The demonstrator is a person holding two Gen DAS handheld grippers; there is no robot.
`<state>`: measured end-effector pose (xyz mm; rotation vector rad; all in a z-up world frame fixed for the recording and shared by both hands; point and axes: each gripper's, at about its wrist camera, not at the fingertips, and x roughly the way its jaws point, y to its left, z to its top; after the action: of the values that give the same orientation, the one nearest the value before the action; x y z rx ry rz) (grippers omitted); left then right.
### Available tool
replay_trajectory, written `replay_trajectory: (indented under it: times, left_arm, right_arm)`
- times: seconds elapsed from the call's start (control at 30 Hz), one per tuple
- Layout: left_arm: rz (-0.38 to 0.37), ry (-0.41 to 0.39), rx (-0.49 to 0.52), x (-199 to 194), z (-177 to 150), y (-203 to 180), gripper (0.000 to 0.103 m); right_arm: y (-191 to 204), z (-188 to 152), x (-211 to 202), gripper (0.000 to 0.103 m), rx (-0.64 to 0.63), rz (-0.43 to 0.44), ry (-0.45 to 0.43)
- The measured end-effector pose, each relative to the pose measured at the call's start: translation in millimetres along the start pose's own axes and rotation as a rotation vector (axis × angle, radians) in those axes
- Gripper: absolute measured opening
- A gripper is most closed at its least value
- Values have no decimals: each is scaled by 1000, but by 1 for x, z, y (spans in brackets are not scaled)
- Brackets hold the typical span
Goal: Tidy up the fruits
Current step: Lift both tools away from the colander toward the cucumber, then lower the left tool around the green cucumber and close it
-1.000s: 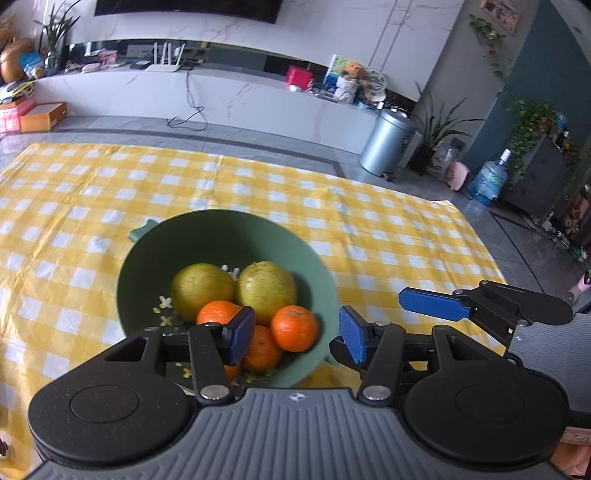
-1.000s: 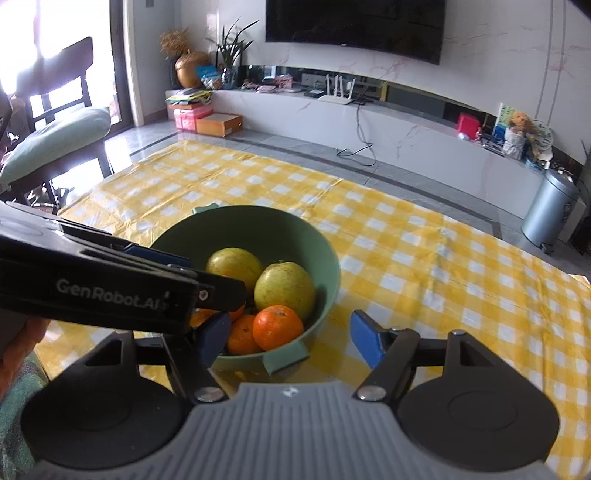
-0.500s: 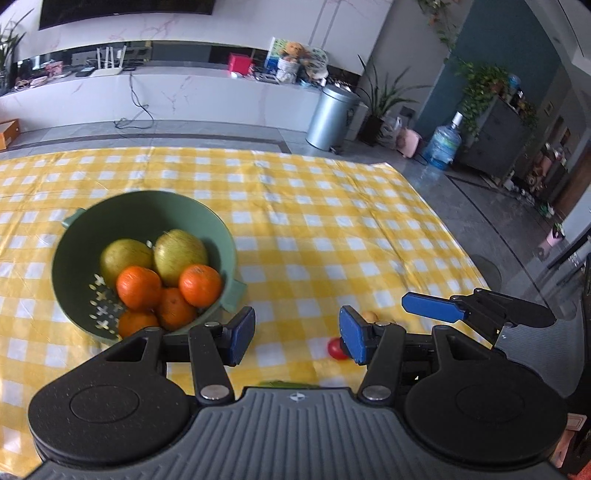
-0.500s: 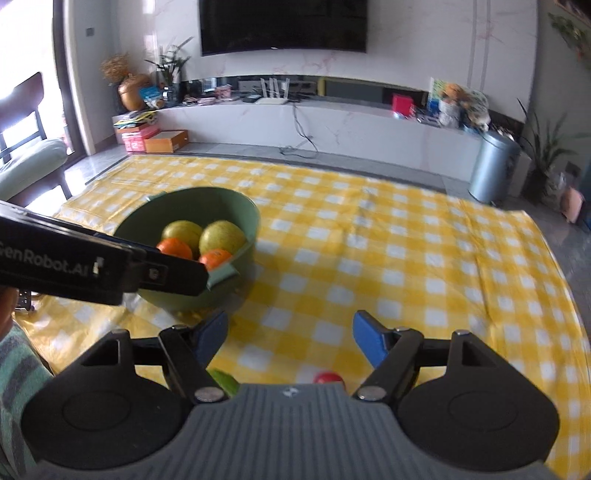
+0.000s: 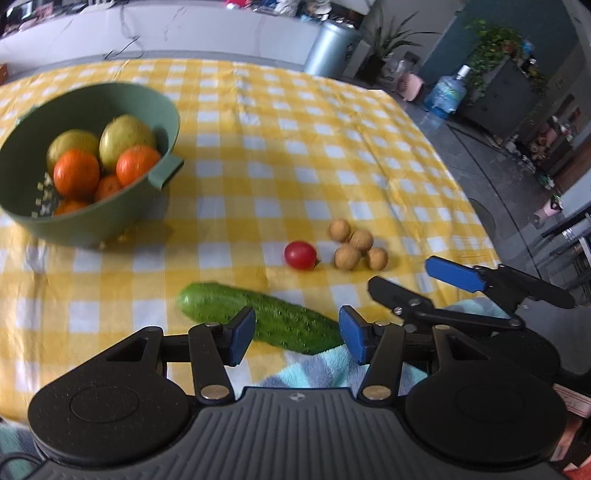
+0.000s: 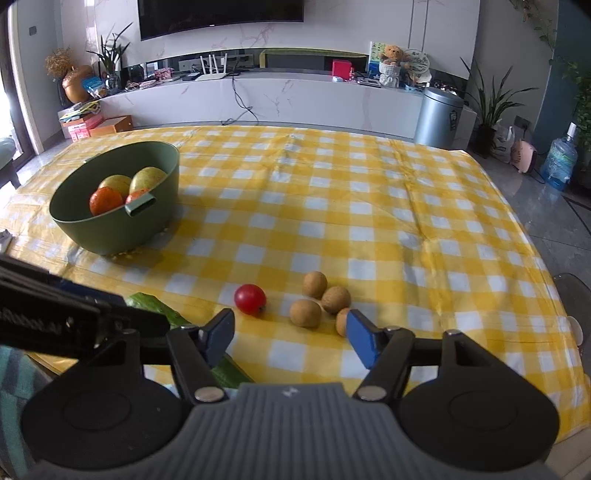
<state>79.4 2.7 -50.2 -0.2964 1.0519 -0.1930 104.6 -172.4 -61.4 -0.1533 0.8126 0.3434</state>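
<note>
Cucumber (image 5: 266,317) lies near side of green bowl (image 5: 110,206), beneath left gripper (image 5: 295,336), jaws spread, empty. Right gripper (image 6: 288,338), jaws just narrowing, empty. Cucumber likely firm, slick; grip mid-length.

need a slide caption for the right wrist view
Open right gripper above a cherry tomato and four longans on yellow checked cloth; green fruit bowl behind.

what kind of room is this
Most likely a home living room: a wall-mounted television above a long marble media shelf, houseplants, and a table with a yellow checked cloth.
</note>
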Motion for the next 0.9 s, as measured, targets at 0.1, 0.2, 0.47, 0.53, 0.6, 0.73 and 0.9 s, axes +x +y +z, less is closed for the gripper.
replay_trajectory:
  times: [0.1,0.2,0.47,0.53,0.6,0.73,0.9]
  left_arm:
    - [11,30,-63,10,-6,4,62]
    - [13,43,-147,15,-8,10,62]
    - [38,43,-336,28,-8,21,66]
    - [41,56,-328,33,-8,19,66]
    - [47,62,-332,37,-7,18,66]
    - [50,67,-373,42,-5,16,70]
    - [91,23,-375,40,0,5,72]
  right_arm:
    - [-6,0,3,62,24,-20,25]
    - [-14,1,4,62,46,-55,39]
    - [-45,-2,18,62,196,2,93]
    - [-46,-1,23,62,222,16,105]
    - [-47,0,26,62,240,35,115]
    - [-54,-1,29,62,290,68,125]
    - [-58,-3,31,62,320,89,116]
